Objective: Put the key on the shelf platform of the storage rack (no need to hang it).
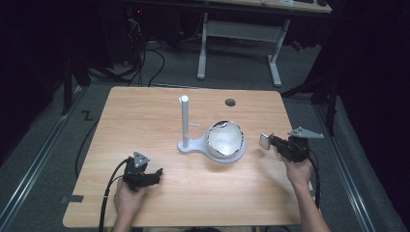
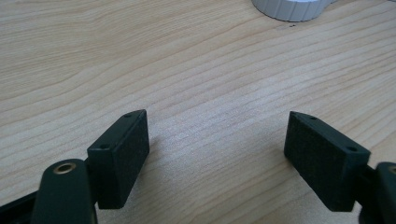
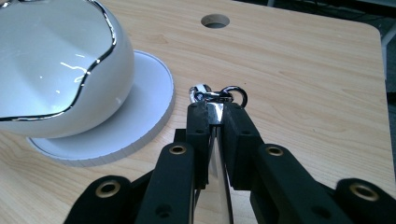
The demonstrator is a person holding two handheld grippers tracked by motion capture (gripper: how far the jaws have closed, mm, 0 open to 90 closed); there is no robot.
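A thin silvery keychain tag with a clasp and ring at its tip is pinched between the closed right tongs, held just right of the white bowl on its round white stand mid-table. The left tongs are spread wide and empty, low over bare wood near the table's front left.

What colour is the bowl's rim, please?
Shiny silver, on a white bowl; clearest in the right gripper view.
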